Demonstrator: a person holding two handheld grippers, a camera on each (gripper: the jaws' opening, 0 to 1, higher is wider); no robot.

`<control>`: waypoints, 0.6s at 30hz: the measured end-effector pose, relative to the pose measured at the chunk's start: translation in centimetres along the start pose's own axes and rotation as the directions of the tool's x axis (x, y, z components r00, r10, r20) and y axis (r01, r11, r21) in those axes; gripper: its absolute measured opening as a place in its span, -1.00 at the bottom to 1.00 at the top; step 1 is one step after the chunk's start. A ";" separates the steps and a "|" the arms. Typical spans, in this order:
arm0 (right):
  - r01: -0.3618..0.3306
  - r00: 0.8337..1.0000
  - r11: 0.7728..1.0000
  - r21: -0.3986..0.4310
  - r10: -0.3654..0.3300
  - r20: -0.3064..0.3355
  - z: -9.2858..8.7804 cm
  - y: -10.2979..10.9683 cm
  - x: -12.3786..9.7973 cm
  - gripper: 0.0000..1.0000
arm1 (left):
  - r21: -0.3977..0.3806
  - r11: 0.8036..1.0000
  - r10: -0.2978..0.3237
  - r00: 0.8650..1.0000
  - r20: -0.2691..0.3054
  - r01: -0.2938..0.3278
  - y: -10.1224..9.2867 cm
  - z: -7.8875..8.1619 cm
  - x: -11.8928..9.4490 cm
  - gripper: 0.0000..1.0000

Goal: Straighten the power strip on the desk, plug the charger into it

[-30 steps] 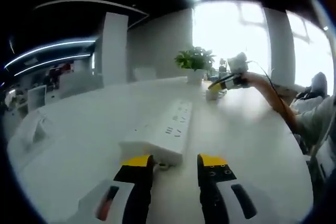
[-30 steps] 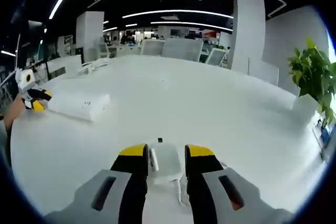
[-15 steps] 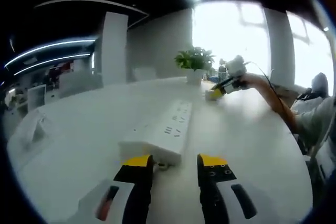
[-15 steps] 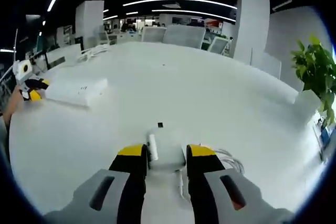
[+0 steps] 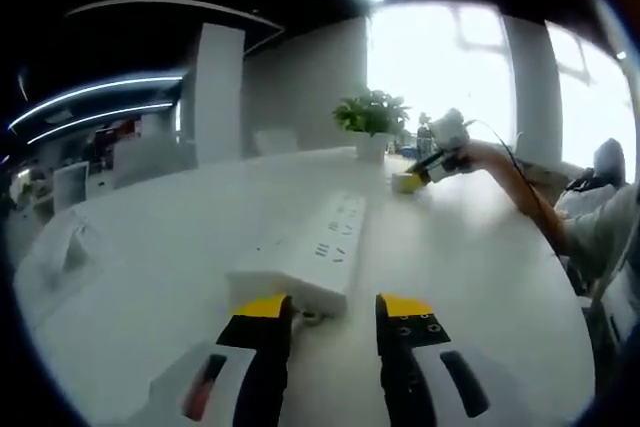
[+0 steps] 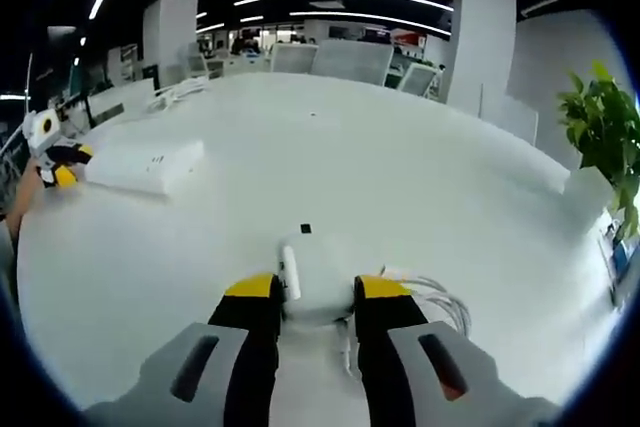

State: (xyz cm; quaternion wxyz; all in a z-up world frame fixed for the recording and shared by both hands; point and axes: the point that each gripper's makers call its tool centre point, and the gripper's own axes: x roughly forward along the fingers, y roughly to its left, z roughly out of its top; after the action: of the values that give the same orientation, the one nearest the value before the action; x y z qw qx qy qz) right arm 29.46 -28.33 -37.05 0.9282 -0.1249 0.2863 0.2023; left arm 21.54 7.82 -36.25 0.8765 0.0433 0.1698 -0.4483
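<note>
1. Where the right gripper view looks down its own jaws, the white charger sits low in the centre, pinched between the right tongs, with its coiled white cable just right of them on the white surface.
2. The power strip lies in the centre of the left gripper view, its near end just beyond the left tongs, which are spread and hold nothing.
3. In the right gripper view the strip lies at middle left, well apart from the charger.
4. A potted plant stands at upper centre.
</note>
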 end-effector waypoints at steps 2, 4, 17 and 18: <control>0.000 1.000 1.000 0.001 0.000 -0.001 0.0 -0.1 0.0 -0.42 | -0.001 1.000 0.001 1.000 -0.001 -0.001 0.0 0.0 0.0 -0.31; -0.001 1.000 1.000 0.001 0.001 -0.001 0.0 -0.1 0.0 -0.42 | -0.002 1.000 0.001 1.000 0.000 -0.001 0.0 0.0 0.0 -0.31; -0.001 1.000 1.000 -0.025 0.001 -0.001 -0.1 0.0 0.0 -0.43 | -0.002 1.000 0.002 1.000 -0.007 -0.002 -0.2 -0.4 0.0 -0.31; 0.000 1.000 1.000 -0.023 0.000 0.000 -0.1 0.0 0.1 -0.43 | -0.003 1.000 0.002 1.000 -0.008 -0.002 -0.2 -0.4 0.0 -0.31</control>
State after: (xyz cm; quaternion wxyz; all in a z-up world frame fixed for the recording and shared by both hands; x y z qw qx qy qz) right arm 29.49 -28.38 -37.13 0.9266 -0.1354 0.2841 0.2056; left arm 21.29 7.74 -36.61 0.8763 0.0441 0.1740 -0.4471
